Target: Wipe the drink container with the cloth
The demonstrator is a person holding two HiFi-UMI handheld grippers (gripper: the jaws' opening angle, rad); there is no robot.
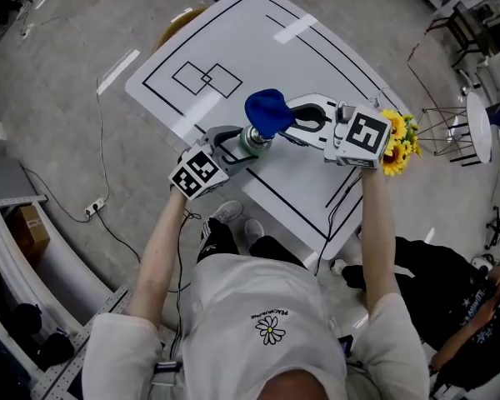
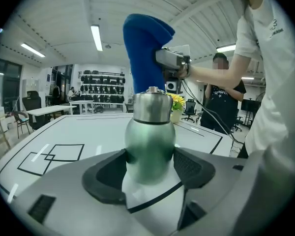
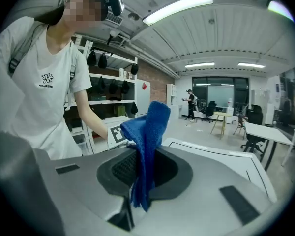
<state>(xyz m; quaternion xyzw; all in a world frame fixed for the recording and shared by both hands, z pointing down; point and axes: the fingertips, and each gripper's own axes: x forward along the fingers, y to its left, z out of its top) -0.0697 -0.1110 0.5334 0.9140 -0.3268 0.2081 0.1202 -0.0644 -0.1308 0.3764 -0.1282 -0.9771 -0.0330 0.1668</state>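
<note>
A green metal drink bottle (image 1: pixel 252 139) with a steel neck stands upright on the white table (image 1: pixel 258 48). My left gripper (image 1: pixel 243 147) is shut on its body, and in the left gripper view both pads press the sides of the bottle (image 2: pixel 150 141). My right gripper (image 1: pixel 290 123) comes in from the right, shut on a blue cloth (image 1: pixel 269 112). The cloth (image 2: pixel 145 53) rises right over the bottle's cap; I cannot tell whether they touch. In the right gripper view the cloth (image 3: pixel 146 141) is pinched between the jaws and stands up from them.
A small pot of sunflowers (image 1: pixel 400 144) stands at the table's right edge, just beyond my right gripper. Black outlined rectangles (image 1: pixel 207 78) mark the far part of the table. Another person (image 1: pixel 450 290) sits at the lower right. A wire stand (image 1: pixel 446 127) is on the floor.
</note>
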